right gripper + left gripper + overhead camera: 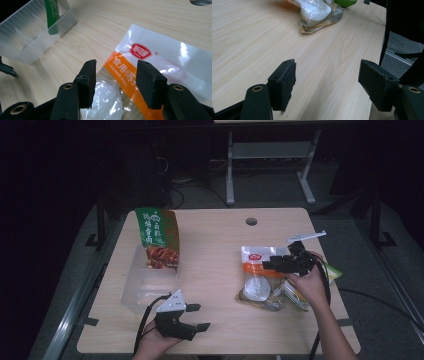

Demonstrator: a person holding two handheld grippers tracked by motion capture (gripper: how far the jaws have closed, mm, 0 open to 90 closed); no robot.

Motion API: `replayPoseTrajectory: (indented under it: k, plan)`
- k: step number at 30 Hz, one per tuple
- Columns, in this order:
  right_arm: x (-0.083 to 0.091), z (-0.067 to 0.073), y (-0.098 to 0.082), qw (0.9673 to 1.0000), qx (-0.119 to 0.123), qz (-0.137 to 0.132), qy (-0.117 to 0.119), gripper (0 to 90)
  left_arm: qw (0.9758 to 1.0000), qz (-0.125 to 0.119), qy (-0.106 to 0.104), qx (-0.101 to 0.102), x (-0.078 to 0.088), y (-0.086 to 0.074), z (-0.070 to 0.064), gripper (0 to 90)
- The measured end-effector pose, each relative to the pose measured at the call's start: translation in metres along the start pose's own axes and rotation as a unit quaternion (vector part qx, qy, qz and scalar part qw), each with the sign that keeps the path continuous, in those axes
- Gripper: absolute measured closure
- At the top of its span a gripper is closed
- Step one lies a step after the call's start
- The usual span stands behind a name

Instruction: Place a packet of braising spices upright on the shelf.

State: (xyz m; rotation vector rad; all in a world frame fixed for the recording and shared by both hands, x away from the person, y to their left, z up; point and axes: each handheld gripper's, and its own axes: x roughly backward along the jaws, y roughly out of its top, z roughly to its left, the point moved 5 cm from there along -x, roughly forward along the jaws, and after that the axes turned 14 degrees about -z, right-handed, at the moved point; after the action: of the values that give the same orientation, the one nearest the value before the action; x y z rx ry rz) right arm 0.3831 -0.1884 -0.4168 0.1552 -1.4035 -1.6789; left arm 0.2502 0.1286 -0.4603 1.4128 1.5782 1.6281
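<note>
Right gripper point(115, 82) directly over orange-and-white packet point(260, 277), jaws apart, nothing pinched (packet's long axis runs away from person). Left gripper point(196, 316) open, idle, farther off.

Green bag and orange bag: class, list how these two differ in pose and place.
The green bag stands upright in the clear bin; the orange bag lies flat on the table. The open right gripper hovers over the orange bag; none is near the green bag. Both are printed food packets.
</note>
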Motion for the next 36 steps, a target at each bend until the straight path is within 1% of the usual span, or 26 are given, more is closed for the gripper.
replayPoseTrajectory:
  k: [2,5,8,16,21,23,26,27,28,31,33,36]
  plan:
    - [0.004,-0.003,-0.003,1.0000,0.001,0.003,-0.006,49.7,1.0000,0.000,0.000,-0.001,0.000,0.000,0.000,29.6]
    - [0.010,-0.009,-0.008,0.9999,0.000,0.006,-0.015,49.4,1.0000,0.001,-0.001,0.003,-0.001,-0.001,-0.001,29.6]
    - [0.015,-0.014,-0.012,0.9997,-0.005,0.010,-0.023,48.7,1.0000,0.003,-0.002,0.001,-0.001,-0.001,-0.002,29.6]
    - [0.029,-0.026,-0.022,0.9991,-0.016,0.003,-0.039,48.0,1.0000,0.002,-0.001,0.003,-0.003,-0.002,-0.002,29.6]
    - [0.031,-0.034,-0.028,0.9987,-0.021,0.001,-0.047,47.0,1.0000,0.004,-0.003,0.003,-0.004,-0.002,-0.004,29.6]
    - [0.031,-0.036,-0.030,0.9984,-0.030,0.005,-0.049,46.8,1.0000,0.004,-0.004,0.004,-0.005,-0.003,-0.004,29.6]
    - [0.027,-0.041,-0.033,0.9980,-0.036,0.008,-0.051,46.9,1.0000,0.006,-0.004,0.004,-0.006,-0.004,-0.005,29.6]
    - [0.025,-0.042,-0.035,0.9980,-0.038,0.009,-0.049,47.3,1.0000,0.006,-0.004,0.005,-0.006,-0.004,-0.005,29.6]
    - [0.022,-0.043,-0.036,0.9978,-0.045,0.011,-0.048,48.0,1.0000,0.006,-0.005,0.004,-0.007,-0.004,-0.005,29.6]
    - [0.014,-0.045,-0.038,0.9975,-0.053,0.015,-0.044,49.8,0.9999,0.007,-0.006,0.005,-0.008,-0.005,-0.006,29.6]
    - [0.008,-0.045,-0.039,0.9971,-0.062,0.020,-0.039,54.4,0.9999,0.008,-0.008,0.006,-0.008,-0.005,-0.006,29.6]
    - [-0.001,-0.042,-0.040,0.9968,-0.069,0.030,-0.026,59.3,0.9999,0.009,-0.009,0.005,-0.009,-0.005,-0.005,29.6]
